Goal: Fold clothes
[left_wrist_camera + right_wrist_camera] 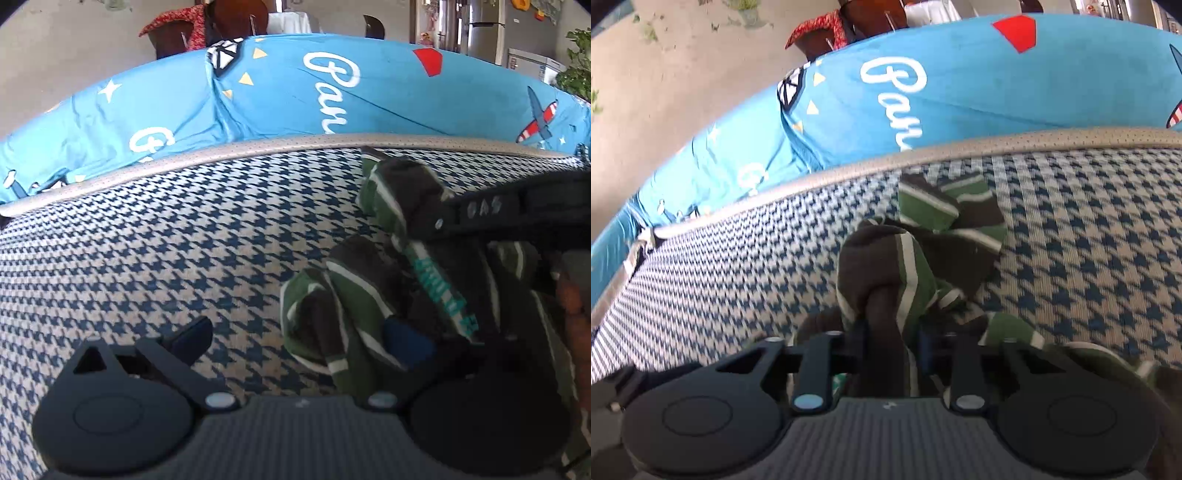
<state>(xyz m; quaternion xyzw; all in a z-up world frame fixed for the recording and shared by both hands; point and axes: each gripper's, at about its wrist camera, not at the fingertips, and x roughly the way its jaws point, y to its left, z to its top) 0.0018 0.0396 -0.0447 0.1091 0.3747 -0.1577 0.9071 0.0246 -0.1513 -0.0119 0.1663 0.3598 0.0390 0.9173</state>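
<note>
Behind our work surface lies a bright blue printed bedsheet [280, 96] with white lettering, and under us a blue-and-cream houndstooth cushion [166, 236] with a grey piped rim carries the job. On it, toward the right side and reaching near the far rim, sits our crumpled green, brown and white striped garment [923, 236], bunched rather than spread. Our right gripper [892, 343] has its jaws clamped on a thick brown roll of that cloth, the fabric pinched between both pads. Our left gripper [299, 339] stands with jaws apart: one finger [192, 336] rests over bare cushion, the other is against the garment's near folds, gripping nothing. We judge the step in hand to be opening the bundle out flat. To do it well, we should take a single edge or hem with the left, not a wad, then draw both hands apart, keeping the cloth low over the cushion so it settles smooth.
</note>
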